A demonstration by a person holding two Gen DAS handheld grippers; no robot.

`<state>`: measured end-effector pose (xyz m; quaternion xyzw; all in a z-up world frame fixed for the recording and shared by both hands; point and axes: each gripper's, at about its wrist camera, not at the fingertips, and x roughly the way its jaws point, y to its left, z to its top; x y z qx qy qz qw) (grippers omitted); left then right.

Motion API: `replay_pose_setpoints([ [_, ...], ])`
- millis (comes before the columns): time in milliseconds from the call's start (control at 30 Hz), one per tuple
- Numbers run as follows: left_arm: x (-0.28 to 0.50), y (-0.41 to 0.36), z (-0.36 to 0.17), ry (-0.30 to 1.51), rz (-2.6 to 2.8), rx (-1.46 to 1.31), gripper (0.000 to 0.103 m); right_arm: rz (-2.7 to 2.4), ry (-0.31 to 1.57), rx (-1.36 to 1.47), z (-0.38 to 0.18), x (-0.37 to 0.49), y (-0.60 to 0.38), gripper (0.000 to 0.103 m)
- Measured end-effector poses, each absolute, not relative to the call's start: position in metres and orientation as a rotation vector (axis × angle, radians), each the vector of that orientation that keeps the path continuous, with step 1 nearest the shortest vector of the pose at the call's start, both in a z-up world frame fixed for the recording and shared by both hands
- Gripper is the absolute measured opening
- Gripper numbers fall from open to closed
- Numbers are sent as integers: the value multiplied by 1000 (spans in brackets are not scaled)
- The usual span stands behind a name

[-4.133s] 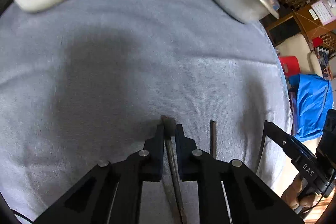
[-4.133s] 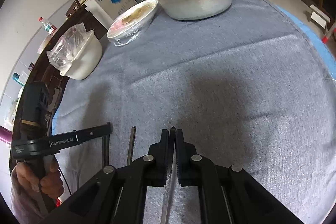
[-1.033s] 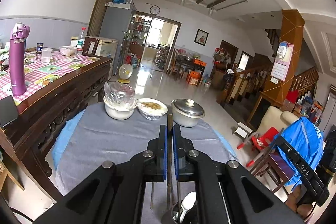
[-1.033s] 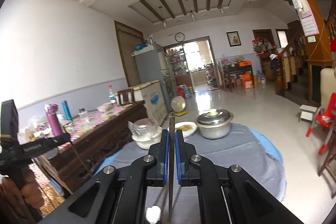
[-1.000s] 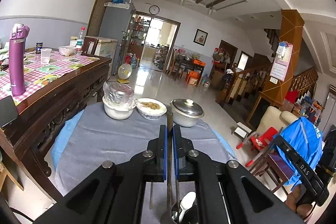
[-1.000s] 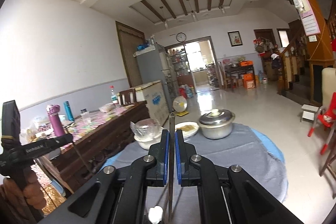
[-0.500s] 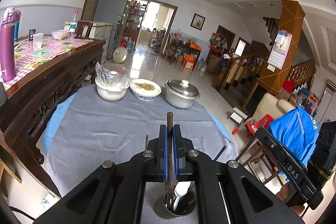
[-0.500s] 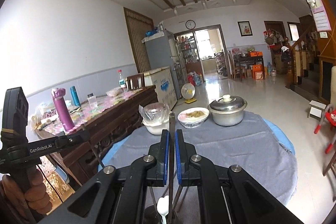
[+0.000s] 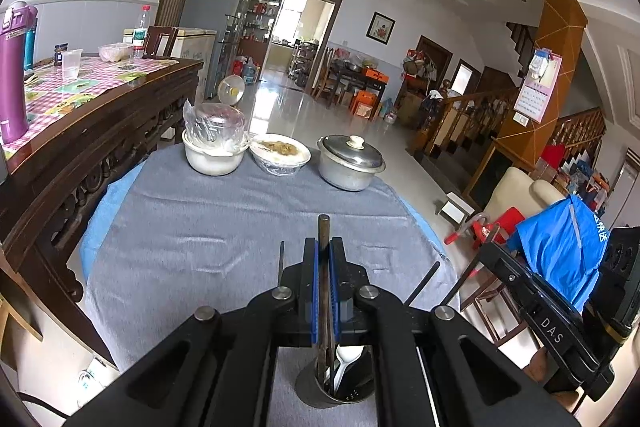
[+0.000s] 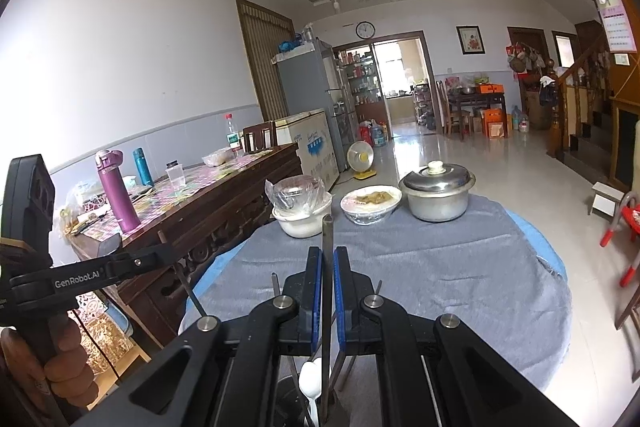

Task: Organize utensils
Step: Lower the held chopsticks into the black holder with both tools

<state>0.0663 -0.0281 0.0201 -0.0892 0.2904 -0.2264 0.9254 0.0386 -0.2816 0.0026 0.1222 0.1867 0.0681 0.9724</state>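
Observation:
My left gripper [image 9: 323,251] is shut on a dark chopstick [image 9: 323,227] that stands upright. Its lower end reaches into a metal utensil holder [image 9: 320,395] on the grey cloth, beside a white spoon [image 9: 344,359]. Two more chopstick ends [image 9: 281,263] stick up from the holder. My right gripper [image 10: 328,255] is shut on another upright chopstick [image 10: 327,227], which also points down at the holder [image 10: 286,399] and the spoon [image 10: 311,383]. Each view shows the other gripper at its side, held in a hand [image 10: 68,363].
At the far edge of the round, grey-clothed table [image 9: 208,227] stand a white bowl with a plastic bag [image 9: 214,155], a film-covered dish of food [image 9: 280,153] and a lidded metal pot [image 9: 350,165]. A wooden sideboard [image 9: 80,131] is at the left; chairs are at the right.
Both grippers have tilted down and sunk a little with their chopsticks. The holder and spoon now show more fully beneath the fingers. The grips are unchanged.

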Motion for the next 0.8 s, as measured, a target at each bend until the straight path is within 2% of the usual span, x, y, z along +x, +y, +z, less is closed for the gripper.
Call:
replay_pose_setpoints([
  [800, 70, -31, 8, 643, -456, -167, 5, 156, 433, 263, -14, 49, -276, 7],
])
